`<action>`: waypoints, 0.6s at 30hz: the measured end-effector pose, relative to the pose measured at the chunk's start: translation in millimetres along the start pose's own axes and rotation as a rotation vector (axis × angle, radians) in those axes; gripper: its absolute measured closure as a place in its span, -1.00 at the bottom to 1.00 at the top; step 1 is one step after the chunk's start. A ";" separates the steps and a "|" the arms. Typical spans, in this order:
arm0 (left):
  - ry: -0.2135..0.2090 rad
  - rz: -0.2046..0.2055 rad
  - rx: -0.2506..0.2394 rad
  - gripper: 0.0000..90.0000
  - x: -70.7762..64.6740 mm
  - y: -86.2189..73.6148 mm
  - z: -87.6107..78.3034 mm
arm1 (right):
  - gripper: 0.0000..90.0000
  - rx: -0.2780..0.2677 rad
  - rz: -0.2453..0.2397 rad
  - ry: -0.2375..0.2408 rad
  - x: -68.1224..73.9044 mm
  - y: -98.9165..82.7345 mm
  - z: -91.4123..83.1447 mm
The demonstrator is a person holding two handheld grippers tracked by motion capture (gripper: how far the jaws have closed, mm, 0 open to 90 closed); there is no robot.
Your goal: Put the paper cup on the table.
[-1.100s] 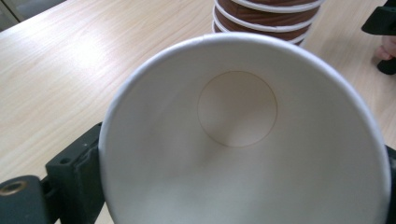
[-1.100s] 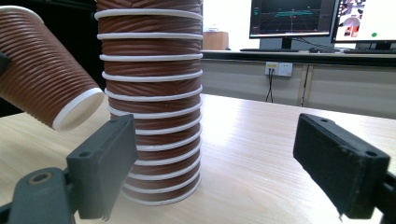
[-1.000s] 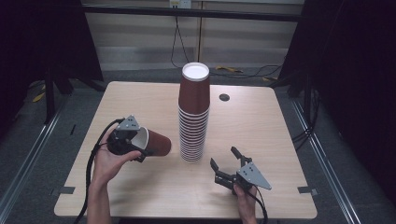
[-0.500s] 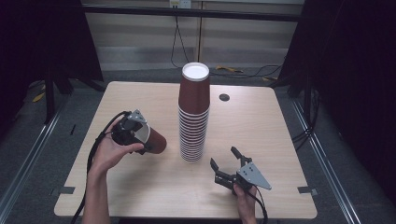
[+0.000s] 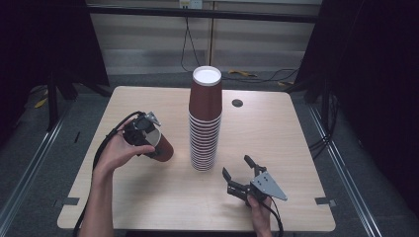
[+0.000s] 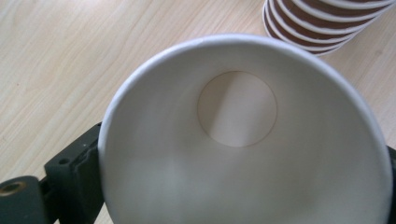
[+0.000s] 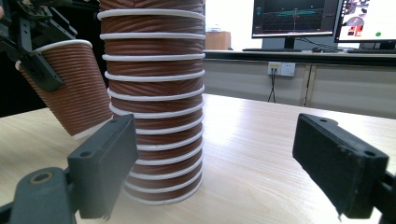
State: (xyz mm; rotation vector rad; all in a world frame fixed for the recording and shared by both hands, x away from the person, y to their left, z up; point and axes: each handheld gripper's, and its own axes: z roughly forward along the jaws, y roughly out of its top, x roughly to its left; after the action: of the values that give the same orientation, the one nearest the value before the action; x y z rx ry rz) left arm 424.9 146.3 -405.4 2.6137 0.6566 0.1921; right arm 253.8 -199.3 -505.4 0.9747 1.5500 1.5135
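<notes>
Holding 1 brown ribbed paper cup [image 5: 159, 145] by its rim, the left gripper [image 5: 143, 134] hangs above the left half of the table [image 5: 296, 138], its jaws clamped on the cup's edge; the cup is tilted, its white mouth turned toward the hand and its base pointing down and toward the tall stack of cups [image 5: 204, 123], which it is near but not touching; in the left gripper view the white inside of the cup [image 6: 243, 140] faces the camera with 1 black jaw against its outer wall at the lower left, and the foot of the stack [image 6: 322, 23] shows at the upper right; whether the 2nd jaw presses inside the rim or outside it is hard to tell, as the cup hides it. The stack stands upright at the middle of the table, cups nested mouth down, a white base on top; the right gripper [image 5: 242, 173] rests low at the near right of the table, just in front of the stack, jaws spread wide with nothing between them; in the right gripper view the stack [image 7: 154, 102] rises just beyond its 2 jaws, and the held cup [image 7: 70, 88] shows to the stack's left, off the table.
</notes>
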 end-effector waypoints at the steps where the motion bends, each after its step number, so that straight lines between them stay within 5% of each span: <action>1: 0.002 0.005 0.016 -0.88 0.3 1.2 0.7 | -0.70 0.000 0.000 0.000 0.0 0.0 0.0; 12: 0.000 0.038 0.099 -0.89 1.1 13.9 12.2 | -0.70 -0.002 0.000 0.003 -0.1 -0.1 0.1; 18: 0.006 0.037 0.106 -0.90 3.6 18.1 17.6 | -0.70 -0.002 0.001 0.007 -0.2 -0.1 0.1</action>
State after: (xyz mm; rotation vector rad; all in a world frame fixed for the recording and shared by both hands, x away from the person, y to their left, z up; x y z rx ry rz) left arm 439.8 127.0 -413.0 2.7290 0.6367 0.1814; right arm 254.0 -199.5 -505.5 0.9701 1.5533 1.5198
